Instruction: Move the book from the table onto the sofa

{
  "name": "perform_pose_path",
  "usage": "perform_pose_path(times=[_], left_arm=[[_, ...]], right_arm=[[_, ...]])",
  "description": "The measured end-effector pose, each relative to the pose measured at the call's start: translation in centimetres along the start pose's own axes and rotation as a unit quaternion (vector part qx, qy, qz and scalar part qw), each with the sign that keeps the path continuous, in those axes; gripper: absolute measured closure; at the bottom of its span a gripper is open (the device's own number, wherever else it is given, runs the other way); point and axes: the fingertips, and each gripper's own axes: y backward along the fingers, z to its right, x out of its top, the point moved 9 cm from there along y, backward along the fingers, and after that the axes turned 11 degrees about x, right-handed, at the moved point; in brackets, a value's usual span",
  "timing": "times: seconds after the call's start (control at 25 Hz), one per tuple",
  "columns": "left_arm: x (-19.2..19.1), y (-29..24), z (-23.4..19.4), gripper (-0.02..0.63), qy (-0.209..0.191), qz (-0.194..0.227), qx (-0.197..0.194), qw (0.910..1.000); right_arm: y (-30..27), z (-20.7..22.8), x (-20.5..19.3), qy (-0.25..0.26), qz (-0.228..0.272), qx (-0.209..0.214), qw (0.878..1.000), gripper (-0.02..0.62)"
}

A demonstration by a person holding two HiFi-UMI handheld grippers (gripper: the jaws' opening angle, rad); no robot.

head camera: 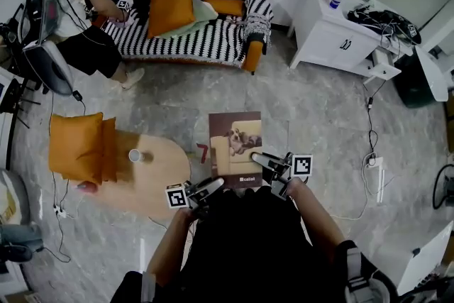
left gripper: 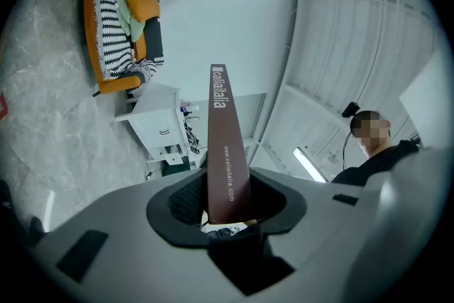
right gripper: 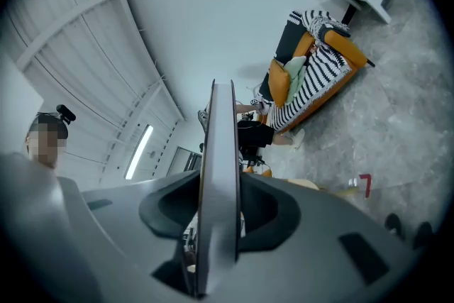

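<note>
At far left, table (head camera: pixel 159 177) with only a cup (head camera: pixel 135 156) on it, so pick-up judged done. Beyond it, across open floor, sofa (head camera: pixel 191 39), well apart from both grippers, with a person (head camera: pixel 78 3) at its left end and an orange pillow (head camera: pixel 170 5) on the seat; nothing delivered there yet. Next, left gripper (head camera: pixel 213 186), closed partway and clamped on the near left corner of the book (head camera: pixel 237 149); in the left gripper view, brown spine (left gripper: pixel 225 145) standing between the pads, pressed from both sides. In the middle, book held flat, cover up, in the air over the floor, beside the table's right edge and apart from it. To the right, right gripper (head camera: pixel 261 160), likewise shut partway on the near right corner; in the right gripper view, a thin page edge (right gripper: pixel 218 167) wedged between the jaws. Judged near the midpoint, with the carry under way. Left to do: crossing the floor to the sofa, picking a free stretch of seat beside the pillow, laying the book down flat, then releasing both grips.
</note>
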Motion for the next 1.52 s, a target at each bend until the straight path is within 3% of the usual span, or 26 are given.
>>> perform_pose_path(times=[0.36, 0.68, 1.24, 1.52], left_arm=[[2.7, -1.6, -0.4, 0.456, -0.004, -0.021, 0.005, 0.9998], [4.9, -4.5, -0.8, 0.454, -0.01, 0.008, 0.039, 0.9992], [7.1, -23.3, -0.3, 0.456, -0.015, 0.073, 0.073, 0.9945], [7.0, -25.3, -0.1, 0.456, -0.021, 0.086, 0.074, 0.9933]], right_arm=[[0.1, 1.4, 2.0, -0.003, 0.014, -0.003, 1.0, 0.439], [-0.2, 4.4, 6.7, -0.026, -0.015, 0.021, 0.999, 0.439], [8.4, 8.2, 24.3, -0.048, -0.068, 0.053, 0.995, 0.439], [9.3, 8.3, 26.2, -0.05, -0.071, 0.065, 0.994, 0.439]])
